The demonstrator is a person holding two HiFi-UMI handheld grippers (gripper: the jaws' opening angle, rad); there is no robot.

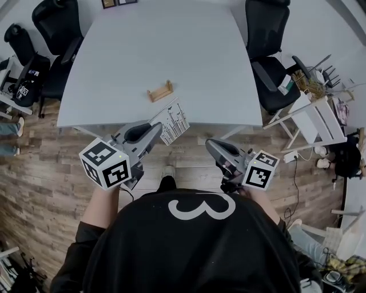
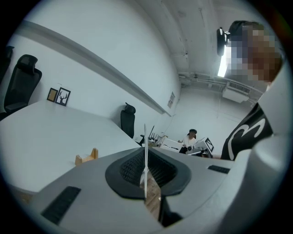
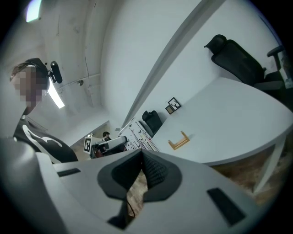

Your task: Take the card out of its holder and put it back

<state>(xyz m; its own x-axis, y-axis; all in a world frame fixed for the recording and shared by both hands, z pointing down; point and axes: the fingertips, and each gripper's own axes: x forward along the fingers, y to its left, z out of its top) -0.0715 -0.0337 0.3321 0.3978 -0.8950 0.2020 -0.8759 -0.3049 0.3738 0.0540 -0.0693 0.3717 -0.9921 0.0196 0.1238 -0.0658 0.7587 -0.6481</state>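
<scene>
The small wooden card holder (image 1: 159, 91) stands empty on the white table (image 1: 114, 68), near its front edge. My left gripper (image 1: 155, 129) is shut on a white card (image 1: 174, 121) with black print, held just off the table's front edge, short of the holder. In the left gripper view the card (image 2: 145, 160) shows edge-on between the jaws, with the holder (image 2: 87, 156) ahead to the left. My right gripper (image 1: 210, 143) hangs over the floor in front of the table, shut with nothing in it. The right gripper view shows the holder (image 3: 179, 140) and the card (image 3: 139, 135).
Black office chairs (image 1: 57, 34) stand at the table's left and right (image 1: 269, 51) sides. Two small picture frames (image 1: 117, 3) sit at the far edge. A white rack (image 1: 317, 123) and clutter stand to the right on the wooden floor (image 1: 46, 171).
</scene>
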